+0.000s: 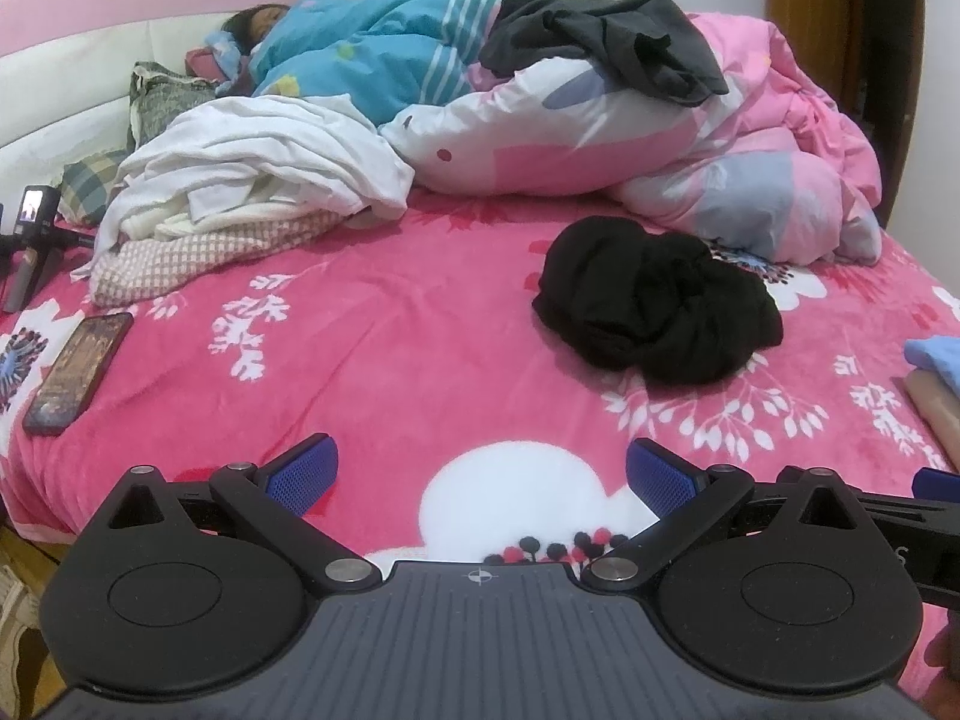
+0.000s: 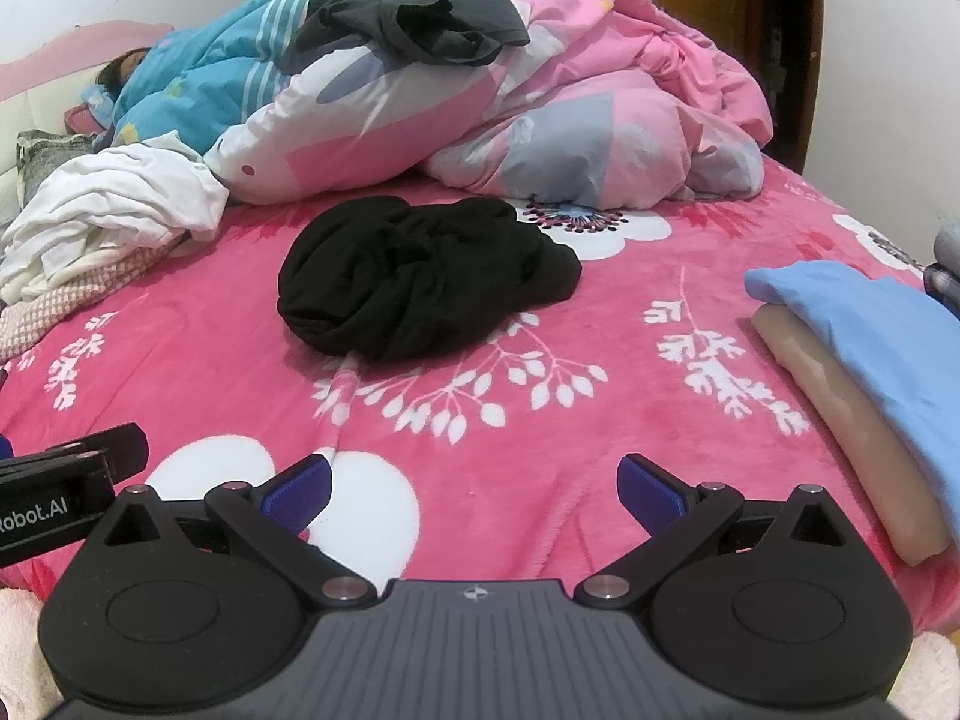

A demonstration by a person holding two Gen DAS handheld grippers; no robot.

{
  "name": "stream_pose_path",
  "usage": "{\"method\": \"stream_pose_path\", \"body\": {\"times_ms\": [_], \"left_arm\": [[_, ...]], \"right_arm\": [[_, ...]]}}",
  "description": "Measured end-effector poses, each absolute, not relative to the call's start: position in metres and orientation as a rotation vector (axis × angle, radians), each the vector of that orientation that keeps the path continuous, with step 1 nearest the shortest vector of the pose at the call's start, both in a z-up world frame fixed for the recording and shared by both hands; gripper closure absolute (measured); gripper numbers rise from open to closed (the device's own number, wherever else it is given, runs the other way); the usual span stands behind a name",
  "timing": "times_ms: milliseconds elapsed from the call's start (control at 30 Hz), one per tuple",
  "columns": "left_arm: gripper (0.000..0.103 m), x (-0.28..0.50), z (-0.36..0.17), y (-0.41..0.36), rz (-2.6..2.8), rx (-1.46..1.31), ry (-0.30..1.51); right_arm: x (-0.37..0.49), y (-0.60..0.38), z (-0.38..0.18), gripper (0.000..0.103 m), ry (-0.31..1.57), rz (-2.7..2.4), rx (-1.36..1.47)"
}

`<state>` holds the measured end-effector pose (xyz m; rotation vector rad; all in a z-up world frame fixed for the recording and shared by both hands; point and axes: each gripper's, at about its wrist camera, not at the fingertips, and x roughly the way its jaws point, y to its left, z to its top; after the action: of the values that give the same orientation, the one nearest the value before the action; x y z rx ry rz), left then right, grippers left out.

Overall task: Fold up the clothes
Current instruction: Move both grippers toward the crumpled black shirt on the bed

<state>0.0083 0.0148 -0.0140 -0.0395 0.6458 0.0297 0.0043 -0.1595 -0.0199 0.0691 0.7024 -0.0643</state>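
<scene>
Crumpled garment (image 2: 420,276) mid-bed (image 2: 540,420); folded stack (image 2: 870,372) right; quilts (image 2: 570,120) behind.

In the right wrist view, white lettering reading "Robot.AI" stands on the black body of the left hand-held gripper (image 2: 57,501) at the left edge; its start is cut off by the picture's edge. In the left wrist view, a single pale letter, seemingly an "S", shows on the black body of the right hand-held gripper (image 1: 900,540). The phone (image 1: 78,373) screen is too blurred to read.
</scene>
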Motion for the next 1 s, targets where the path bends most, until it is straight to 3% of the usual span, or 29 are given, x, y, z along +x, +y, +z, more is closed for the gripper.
{"method": "stream_pose_path", "body": {"times_ms": [1000], "left_arm": [[0.000, 0.029, -0.038, 0.034, 0.023, -0.131, 0.644]], "right_arm": [[0.024, -0.167, -0.042, 0.000, 0.722, -0.077, 0.100]]}}
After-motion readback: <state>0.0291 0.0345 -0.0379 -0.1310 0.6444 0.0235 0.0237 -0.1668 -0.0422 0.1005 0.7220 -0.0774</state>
